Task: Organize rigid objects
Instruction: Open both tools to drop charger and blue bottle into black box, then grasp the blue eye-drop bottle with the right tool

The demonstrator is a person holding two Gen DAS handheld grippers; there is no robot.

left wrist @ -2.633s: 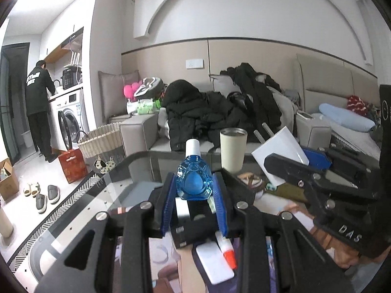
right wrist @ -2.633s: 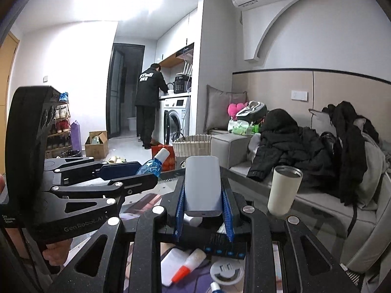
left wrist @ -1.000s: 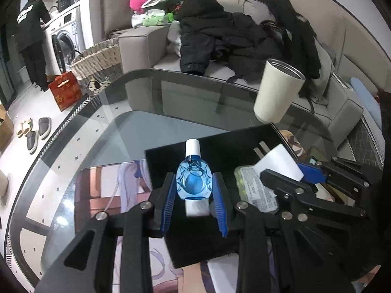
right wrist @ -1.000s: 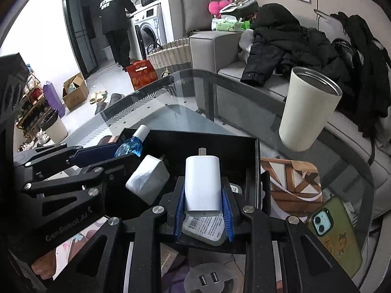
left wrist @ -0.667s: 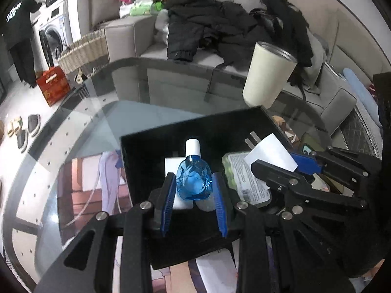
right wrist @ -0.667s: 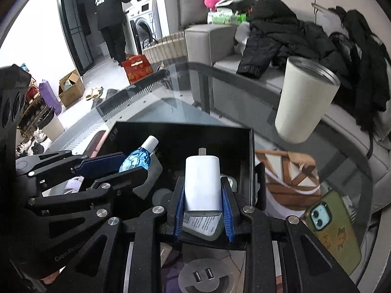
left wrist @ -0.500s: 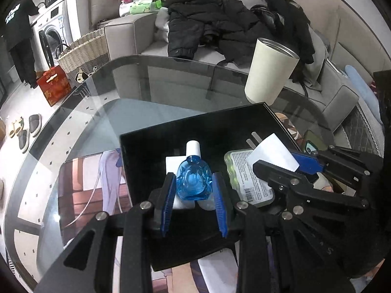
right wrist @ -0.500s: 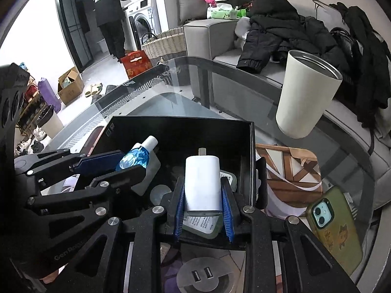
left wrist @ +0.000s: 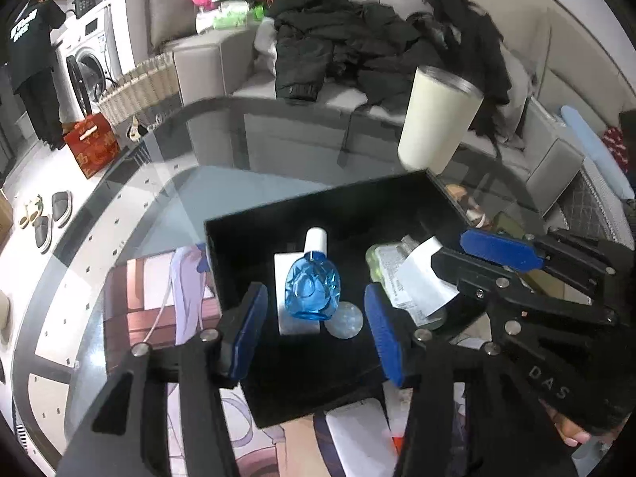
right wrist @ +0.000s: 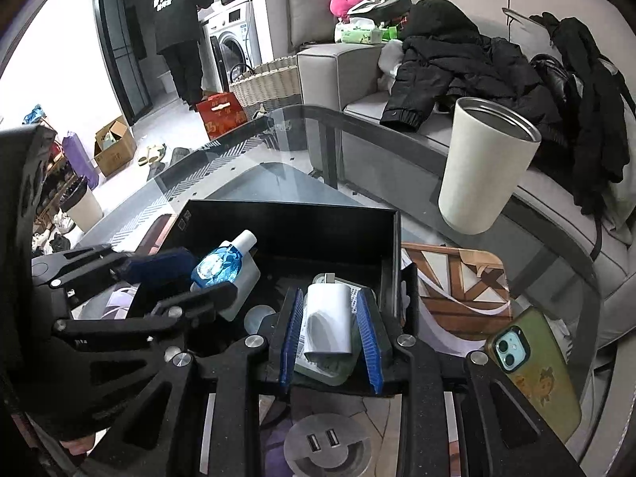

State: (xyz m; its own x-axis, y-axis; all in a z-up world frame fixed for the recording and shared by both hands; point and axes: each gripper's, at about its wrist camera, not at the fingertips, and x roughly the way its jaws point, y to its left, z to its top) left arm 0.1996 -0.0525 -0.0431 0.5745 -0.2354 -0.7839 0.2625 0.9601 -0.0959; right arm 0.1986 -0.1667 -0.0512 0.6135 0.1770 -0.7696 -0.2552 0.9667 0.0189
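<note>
- Black tray (left wrist: 254,234) on the glass table (left wrist: 167,183) holds everything; cream tumbler (right wrist: 483,167) stands beyond it
- My left gripper (left wrist: 314,330) gapes wide; blue bottle (left wrist: 313,284) lies on a white block (left wrist: 286,310)
- My right gripper (right wrist: 330,336) is slightly parted around the white charger (right wrist: 328,324), atop a green packet (right wrist: 322,369)

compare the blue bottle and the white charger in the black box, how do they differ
The blue bottle is translucent blue with a white cap; the white charger is an opaque white block. The bottle lies on a white block, the charger on a green labelled pack. Both lie in the black box, released between opened fingers.
</note>
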